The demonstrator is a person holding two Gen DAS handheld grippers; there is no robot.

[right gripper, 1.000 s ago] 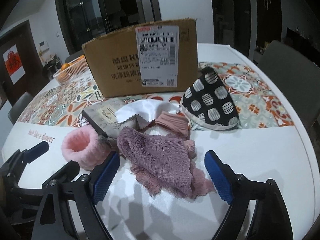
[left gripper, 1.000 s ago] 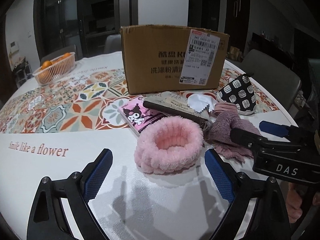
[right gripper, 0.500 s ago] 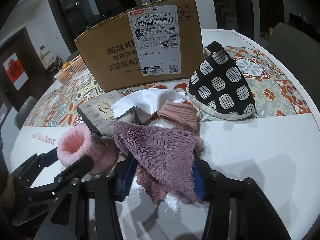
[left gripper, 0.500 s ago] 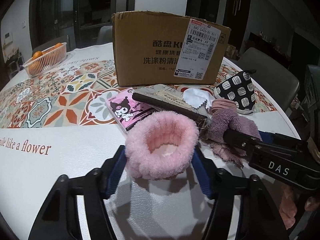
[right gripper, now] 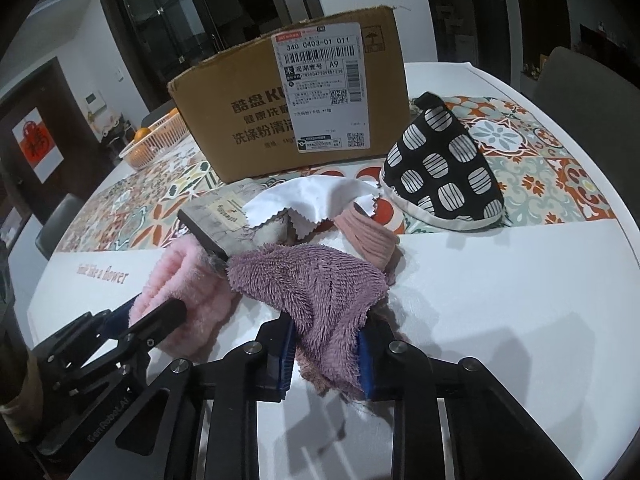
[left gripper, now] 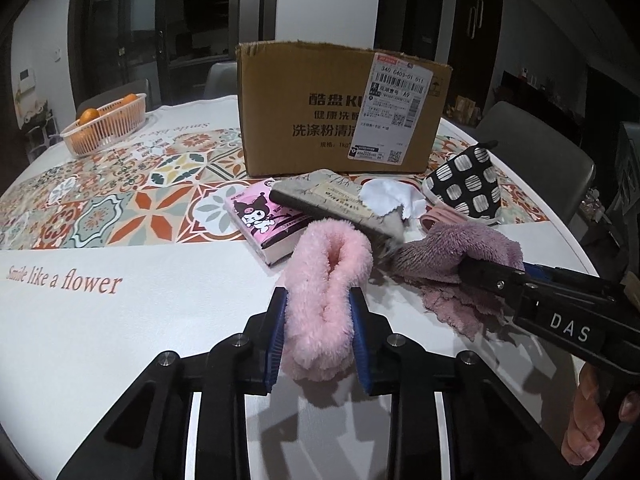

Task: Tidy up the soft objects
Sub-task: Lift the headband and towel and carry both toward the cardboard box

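My left gripper point(left gripper: 318, 336) is shut on a fluffy pink headband point(left gripper: 330, 280), squeezed flat between the blue pads; it also shows in the right wrist view point(right gripper: 188, 292). My right gripper point(right gripper: 326, 354) is shut on a fuzzy purple towel point(right gripper: 316, 284), which shows in the left wrist view point(left gripper: 452, 248) too. Behind them lie a white cloth point(right gripper: 312, 200), a ribbed pink cloth point(right gripper: 368, 236) and a black spotted pouch point(right gripper: 444, 168). An open cardboard box point(right gripper: 288, 108) stands at the back.
A pink tissue pack point(left gripper: 264, 216) and a flat grey case point(left gripper: 332, 200) lie beside the soft pile. An orange fruit basket point(left gripper: 106, 124) sits far left. Grey chairs point(left gripper: 532, 148) stand around the round table point(left gripper: 120, 320).
Both grippers moved forward and closed: the left shut on the pink headband and flattened it, the right shut on the purple towel. Both items now sit gathered between the pads.
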